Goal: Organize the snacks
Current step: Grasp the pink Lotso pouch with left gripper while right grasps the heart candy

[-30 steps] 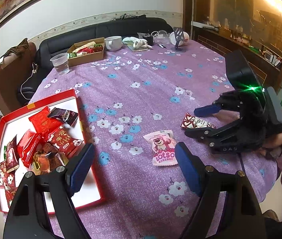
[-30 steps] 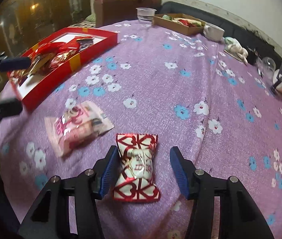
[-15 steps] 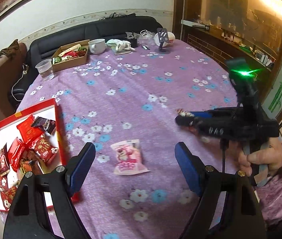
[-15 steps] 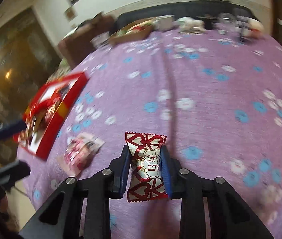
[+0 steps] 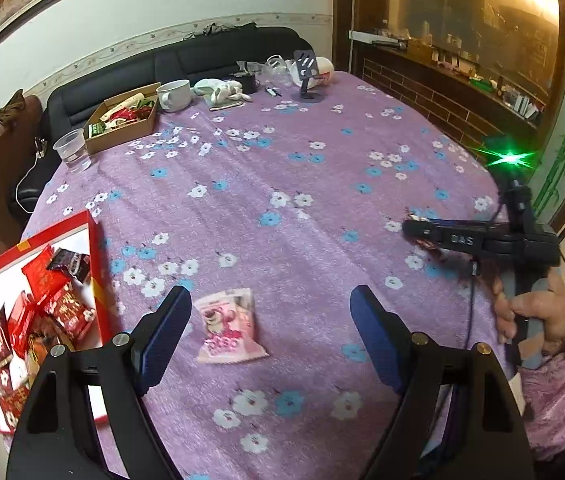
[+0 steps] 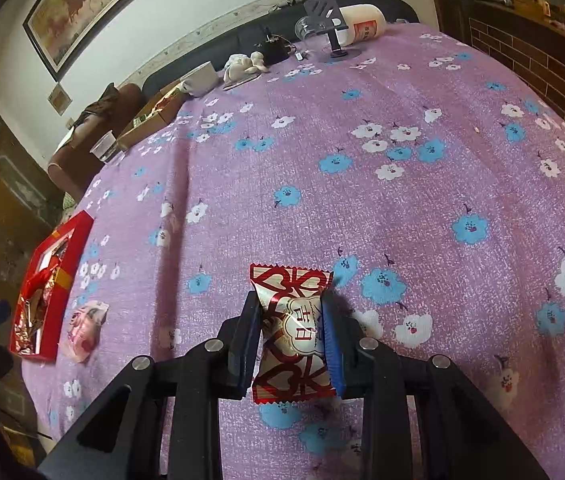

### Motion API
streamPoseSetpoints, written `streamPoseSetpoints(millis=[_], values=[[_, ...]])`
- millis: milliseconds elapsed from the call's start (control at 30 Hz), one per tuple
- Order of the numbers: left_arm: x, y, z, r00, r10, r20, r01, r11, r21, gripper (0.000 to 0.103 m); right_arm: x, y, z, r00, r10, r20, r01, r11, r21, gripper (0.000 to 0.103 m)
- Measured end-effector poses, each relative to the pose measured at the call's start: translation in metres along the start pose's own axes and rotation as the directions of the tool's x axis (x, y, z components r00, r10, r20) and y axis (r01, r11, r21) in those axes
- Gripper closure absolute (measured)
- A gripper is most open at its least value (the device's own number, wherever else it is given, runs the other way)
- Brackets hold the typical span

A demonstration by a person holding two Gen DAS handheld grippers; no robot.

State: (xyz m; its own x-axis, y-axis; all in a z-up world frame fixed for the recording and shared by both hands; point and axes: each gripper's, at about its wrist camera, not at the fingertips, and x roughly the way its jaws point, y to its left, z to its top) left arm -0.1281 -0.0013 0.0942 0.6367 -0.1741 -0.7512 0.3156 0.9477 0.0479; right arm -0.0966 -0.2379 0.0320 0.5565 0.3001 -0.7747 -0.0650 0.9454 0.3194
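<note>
Lifted off the floral tablecloth [image 6: 402, 200] since 1.0 s ago: red-and-white wrapped candy [image 6: 293, 334], pinched in right gripper [image 6: 292, 336]. Left gripper [image 5: 270, 334] spread wide above pink snack packet [image 5: 228, 326], beside red tray [image 5: 98, 264].

Purple tablecloth [image 6: 362, 200] with white-and-blue flowers; red-and-white heart-patterned candy [image 6: 292, 330]; pink packet [image 5: 228, 326]; red tray [image 5: 98, 248].
</note>
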Motion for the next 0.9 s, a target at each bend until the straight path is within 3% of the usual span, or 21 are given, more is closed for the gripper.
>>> streamPoseSetpoints(millis=[233, 500, 767, 900], values=[[0.008, 0.04, -0.002, 1.0, 0.029, 0.005, -0.029, 0.998, -0.05, 0.021, 0.006, 0.022, -0.006, 0.993, -0.114, 0.029, 0.117, 0.985, -0.125, 0.069], [0.033, 0.049, -0.01, 0.999, 0.025, -0.041, -0.027, 0.997, -0.067, 0.021, 0.001, 0.001, -0.006, 0.999, 0.015, 0.037, -0.013, 0.999, -0.036, 0.066], [0.064, 0.027, -0.022, 0.994, 0.0, -0.112, -0.001, 1.0, -0.01, 0.021, 0.0, 0.007, -0.009, 0.999, 0.041, 0.031, -0.038, 0.997, -0.071, 0.052], [0.075, 0.033, -0.026, 0.991, -0.017, -0.135, 0.013, 0.999, -0.031, 0.021, 0.001, 0.013, -0.009, 0.999, 0.027, 0.025, -0.024, 0.995, -0.099, 0.047]])
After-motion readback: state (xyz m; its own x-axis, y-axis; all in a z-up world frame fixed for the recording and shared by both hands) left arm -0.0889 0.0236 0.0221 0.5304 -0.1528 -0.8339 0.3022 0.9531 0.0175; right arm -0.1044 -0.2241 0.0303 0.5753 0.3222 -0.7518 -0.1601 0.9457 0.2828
